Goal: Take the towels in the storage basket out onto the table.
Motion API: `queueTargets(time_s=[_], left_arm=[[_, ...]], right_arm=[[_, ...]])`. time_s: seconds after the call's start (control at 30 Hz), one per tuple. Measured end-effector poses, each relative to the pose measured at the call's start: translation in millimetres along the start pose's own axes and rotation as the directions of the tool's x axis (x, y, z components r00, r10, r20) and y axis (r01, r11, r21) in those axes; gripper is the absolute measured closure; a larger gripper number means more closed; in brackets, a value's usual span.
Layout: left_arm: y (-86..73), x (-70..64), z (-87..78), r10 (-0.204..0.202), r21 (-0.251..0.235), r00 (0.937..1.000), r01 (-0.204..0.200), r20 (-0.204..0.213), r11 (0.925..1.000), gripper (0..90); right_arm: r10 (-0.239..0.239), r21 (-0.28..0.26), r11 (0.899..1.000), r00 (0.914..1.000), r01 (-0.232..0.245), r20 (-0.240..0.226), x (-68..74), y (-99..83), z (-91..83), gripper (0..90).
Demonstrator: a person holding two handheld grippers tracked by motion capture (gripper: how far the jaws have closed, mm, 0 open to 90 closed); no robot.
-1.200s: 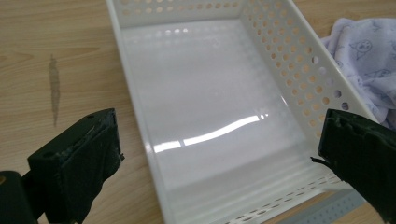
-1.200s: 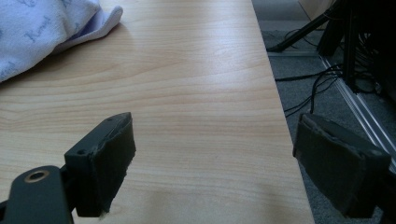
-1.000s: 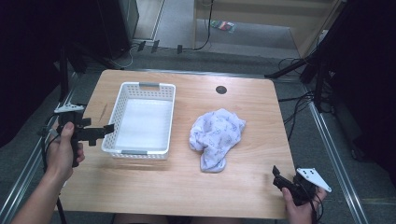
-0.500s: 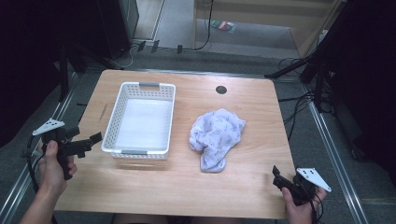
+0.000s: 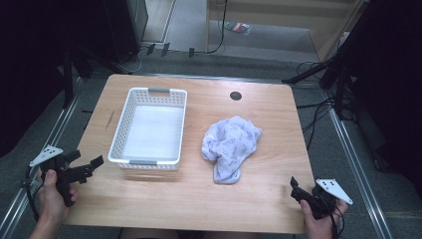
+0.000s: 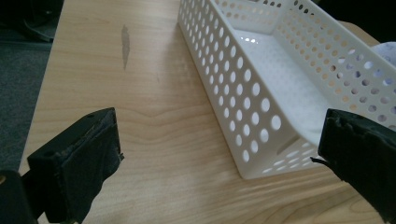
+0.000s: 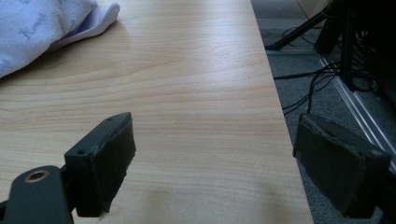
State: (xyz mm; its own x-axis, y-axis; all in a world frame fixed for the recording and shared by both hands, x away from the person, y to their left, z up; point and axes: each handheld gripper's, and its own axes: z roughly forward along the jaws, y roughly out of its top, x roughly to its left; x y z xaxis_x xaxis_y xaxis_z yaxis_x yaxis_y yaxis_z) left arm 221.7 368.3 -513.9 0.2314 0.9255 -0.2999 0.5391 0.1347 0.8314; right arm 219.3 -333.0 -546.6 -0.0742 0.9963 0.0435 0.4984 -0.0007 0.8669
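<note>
Leftmost, the left gripper is held at the near left corner of the table, with its jaws spread wide and nothing between them; in the left gripper view they are seen framing the near end of the white basket, which is apart from both pads. The basket is seen to be empty, lying lengthwise from near to far on the left half of the table. To its right, well apart from it, the crumpled pale cloth is found, bunched in a heap with a lobe trailing toward the near edge; its edge is also caught at the far left of the right gripper view. At the near right corner the right gripper is held low, its jaws likewise wide and empty, with bare wood beneath them and the table's right edge just beside one pad. Trouble is judged likeliest at the pick: if only a thin fold of the cloth is pinched, the rest may drag and slip free, or catch on the basket's rim. The light basket may also be nudged or tipped if it is clipped by the left gripper.
</note>
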Motion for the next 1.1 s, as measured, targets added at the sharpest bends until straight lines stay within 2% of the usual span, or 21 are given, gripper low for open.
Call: queueTargets(time_s=[0.13,0.27,0.5,0.6,0.7,0.77,0.83,1.1], left_arm=[[-10.9,3.6,1.2,-0.011,-0.001,0.9999,0.011,-0.001,0.9999,0.0],[-20.7,5.9,0.9,0.003,-0.003,1.0000,-0.003,0.006,1.0000,0.0],[-33.6,12.9,-1.3,0.007,-0.006,0.9998,-0.007,-0.021,1.0000,0.0],[-36.3,16.2,-3.1,-0.006,-0.013,0.9998,0.006,-0.020,0.9999,0.9],[-38.7,13.6,-1.9,0.019,-0.019,0.9995,-0.019,-0.027,0.9996,1.4],[-39.8,11.9,0.5,0.024,-0.007,0.9993,-0.024,-0.028,0.9997,1.5],[-40.3,10.9,1.7,0.031,-0.015,0.9991,-0.032,-0.028,0.9994,1.4],[-40.5,11.2,5.6,0.028,-0.001,0.9989,-0.028,-0.037,0.9996,1.5]], right_arm=[[0.002,0.002,1.000,1.0000,-0.002,0.002,0.2,0.0,0.0,13.0],[0.000,0.001,1.000,1.0000,0.000,0.000,-0.3,0.0,-0.1,13.0],[0.002,0.003,1.000,1.0000,-0.002,0.000,-0.2,-0.1,-0.2,12.9],[0.004,0.004,1.000,1.0000,-0.004,0.001,-0.3,-0.1,-0.2,12.9],[0.005,0.005,1.000,1.0000,-0.005,0.003,-0.2,-0.1,-0.1,12.9],[0.006,0.006,1.000,1.0000,-0.006,0.002,-0.3,-0.1,-0.1,12.9],[0.005,0.005,1.000,1.0000,-0.005,0.001,-0.3,-0.1,-0.2,12.9],[-0.001,0.007,1.000,1.0000,0.001,0.001,0.4,0.0,0.1,12.9]])
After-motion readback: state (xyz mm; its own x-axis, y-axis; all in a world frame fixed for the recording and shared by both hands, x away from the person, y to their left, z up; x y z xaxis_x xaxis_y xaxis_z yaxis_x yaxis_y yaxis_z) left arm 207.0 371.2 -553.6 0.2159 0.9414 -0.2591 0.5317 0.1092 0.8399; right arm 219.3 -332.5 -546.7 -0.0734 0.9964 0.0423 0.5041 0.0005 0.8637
